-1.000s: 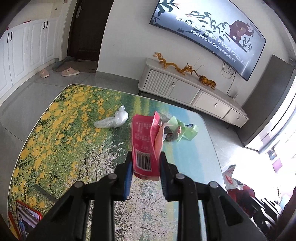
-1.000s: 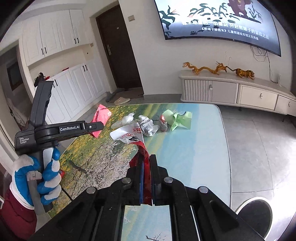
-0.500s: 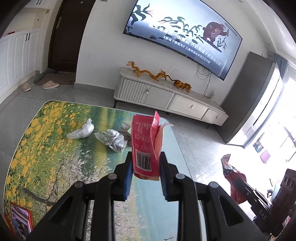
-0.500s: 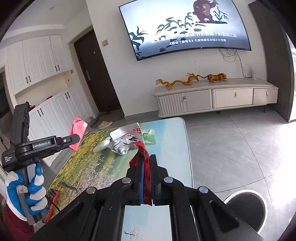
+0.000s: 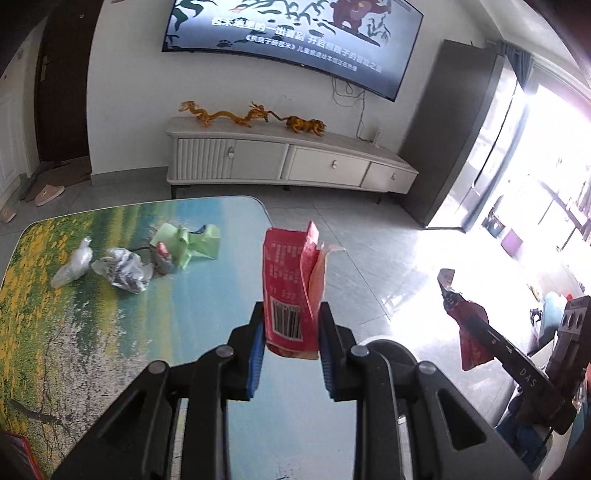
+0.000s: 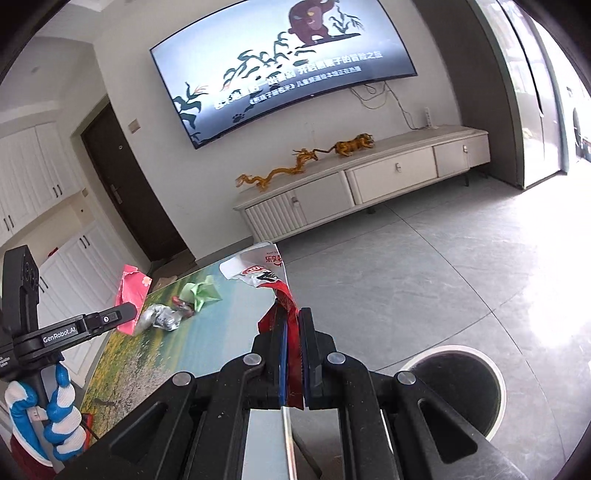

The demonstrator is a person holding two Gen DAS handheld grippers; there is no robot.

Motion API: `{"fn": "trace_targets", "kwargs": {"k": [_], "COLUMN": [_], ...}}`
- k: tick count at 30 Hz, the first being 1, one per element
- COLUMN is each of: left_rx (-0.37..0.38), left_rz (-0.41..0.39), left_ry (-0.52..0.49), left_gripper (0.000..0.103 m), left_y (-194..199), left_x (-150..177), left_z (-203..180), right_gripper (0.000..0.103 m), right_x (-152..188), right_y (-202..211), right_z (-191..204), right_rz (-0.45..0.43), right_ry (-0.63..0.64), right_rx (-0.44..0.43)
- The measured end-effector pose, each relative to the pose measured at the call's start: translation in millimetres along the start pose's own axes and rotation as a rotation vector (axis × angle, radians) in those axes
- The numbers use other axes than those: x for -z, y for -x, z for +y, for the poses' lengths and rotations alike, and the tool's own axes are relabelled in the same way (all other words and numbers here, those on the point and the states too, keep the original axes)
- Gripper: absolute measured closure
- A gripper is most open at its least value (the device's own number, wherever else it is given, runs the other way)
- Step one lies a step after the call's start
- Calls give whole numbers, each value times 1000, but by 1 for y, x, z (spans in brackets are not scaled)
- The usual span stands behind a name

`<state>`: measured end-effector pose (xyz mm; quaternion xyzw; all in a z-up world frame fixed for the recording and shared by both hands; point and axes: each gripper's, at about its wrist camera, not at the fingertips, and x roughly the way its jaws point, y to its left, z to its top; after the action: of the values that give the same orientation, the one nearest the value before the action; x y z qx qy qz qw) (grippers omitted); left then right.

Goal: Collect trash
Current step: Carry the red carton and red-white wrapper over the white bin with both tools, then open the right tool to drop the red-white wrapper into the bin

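A home living room. Ahead of the left gripper point(image 5: 291, 334), a large curved television point(image 5: 291, 35) hangs on the white wall above a long low white media cabinet point(image 5: 288, 162) topped with golden dragon figurines point(image 5: 225, 114). Slippers point(image 5: 46, 192) lie by a dark entrance door point(image 5: 61, 81) off to its left, and bright glass doors point(image 5: 546, 155) open to its right. White built-in cupboards point(image 6: 33, 177) stand left of the right gripper point(image 6: 293, 354), grey floor tiles point(image 6: 443, 266) spreading ahead of it.

A pink snack pouch point(image 5: 291, 291), barcode facing back, stands upright between the left gripper's point(image 5: 291, 332) pads. A crumpled red-and-white wrapper point(image 6: 275, 291) is pinched in the right gripper point(image 6: 293, 354), above the bin's point(image 6: 454, 387) left side.
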<state>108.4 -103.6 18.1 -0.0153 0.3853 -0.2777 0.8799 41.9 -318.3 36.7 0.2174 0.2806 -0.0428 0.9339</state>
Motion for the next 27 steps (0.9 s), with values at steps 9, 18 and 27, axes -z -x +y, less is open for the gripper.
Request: {"fn": "trace_targets", "kwargs": {"k": [9,18,27], "left_rx": [59,111,148], "left_rz": [129,246,330], "left_ry": [-148,-236,-263], "left_gripper": [78,78,76], "left_y": [-73,-149,-208], "left_x": [16,34,47], "left_z": [-78,-141,-181], "right_gripper": [97,97,94], "right_x": [20,49,64], "right_y": [-15,-49,-67], "right_z": [-79,-153,-193], "right_rz": [80,199,267], "right_ry": [-189,-332,-403], "right_rx": [143,250,293]}}
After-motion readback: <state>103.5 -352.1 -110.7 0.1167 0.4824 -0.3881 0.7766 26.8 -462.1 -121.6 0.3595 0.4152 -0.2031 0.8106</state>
